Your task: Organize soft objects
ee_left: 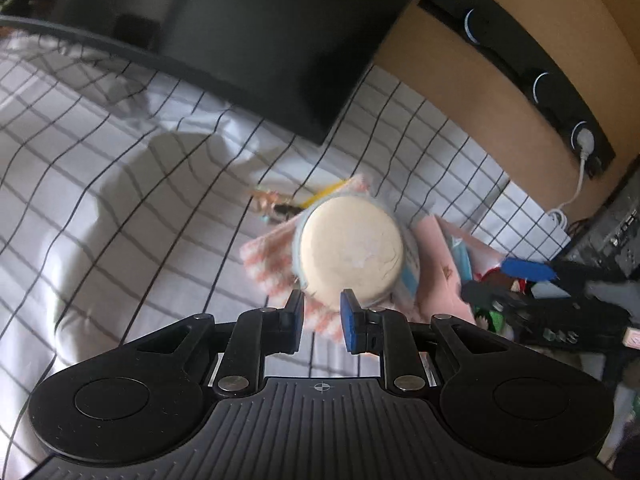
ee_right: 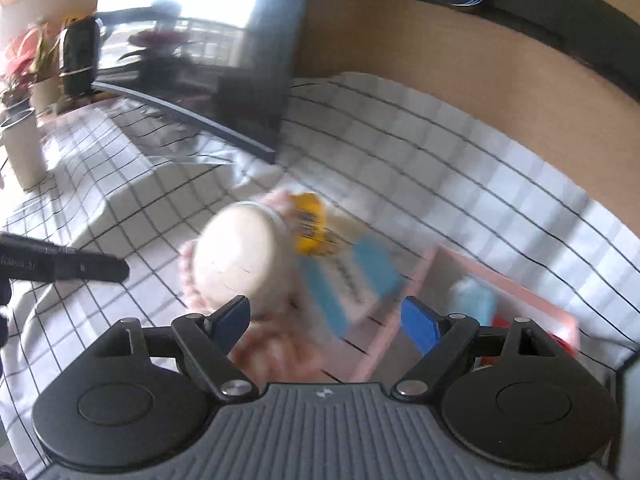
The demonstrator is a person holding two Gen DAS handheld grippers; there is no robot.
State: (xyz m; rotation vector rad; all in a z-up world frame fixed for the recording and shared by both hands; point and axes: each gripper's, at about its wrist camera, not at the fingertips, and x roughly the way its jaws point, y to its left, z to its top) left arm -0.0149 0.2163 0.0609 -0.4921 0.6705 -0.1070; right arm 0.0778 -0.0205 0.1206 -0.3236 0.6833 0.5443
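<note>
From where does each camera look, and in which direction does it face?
Left wrist view: sits on the left hand-held gripper, facing forward and down at a round cream plush cushion on the black-gridded white cloth; its nearly shut fingers show.
Right wrist view: sits on the right hand-held gripper, facing down at the same cushion and a pink box; its open fingers show.
Shared: cushion, cloth, box, dark monitor.
</note>
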